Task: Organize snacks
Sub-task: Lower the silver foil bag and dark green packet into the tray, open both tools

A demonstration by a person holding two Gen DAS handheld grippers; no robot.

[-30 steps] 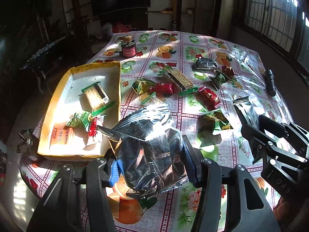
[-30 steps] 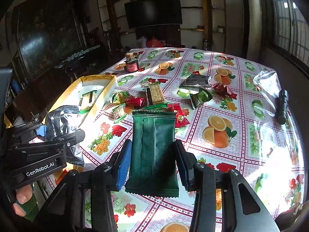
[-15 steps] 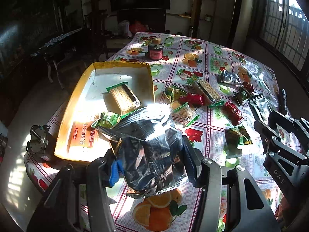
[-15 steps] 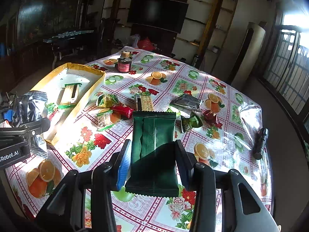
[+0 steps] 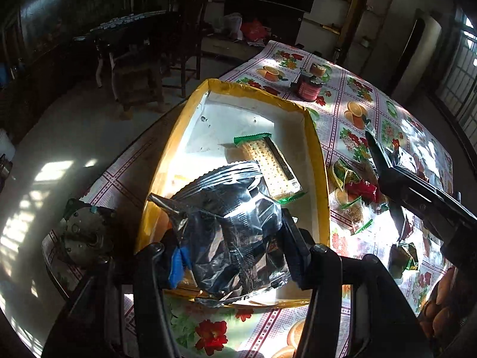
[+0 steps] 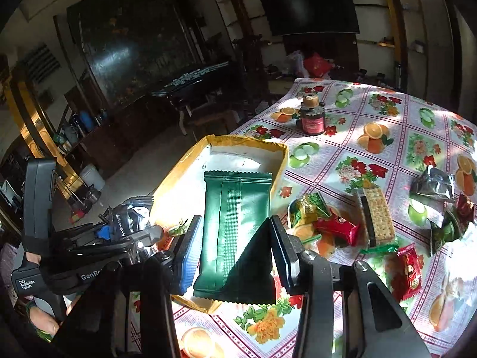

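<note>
Now, both grippers clamp packets: left gripper (image 5: 229,238) the silver bag (image 5: 229,223), right gripper (image 6: 232,250) the green pack (image 6: 235,226); you release each over the tray (image 5: 320,161) at frame centre, clear of the crackers (image 5: 268,164).

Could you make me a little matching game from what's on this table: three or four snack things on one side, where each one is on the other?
Things:
1. silver packet
2. dark green packet
3. cracker pack with green ends
4. red-labelled jar

Places:
A. standing on the tablecloth beyond the yellow-edged box
B. lying inside the box
C. clamped in the left gripper
D. clamped in the right gripper

Pairs: 1-C, 2-D, 3-B, 4-A
</note>
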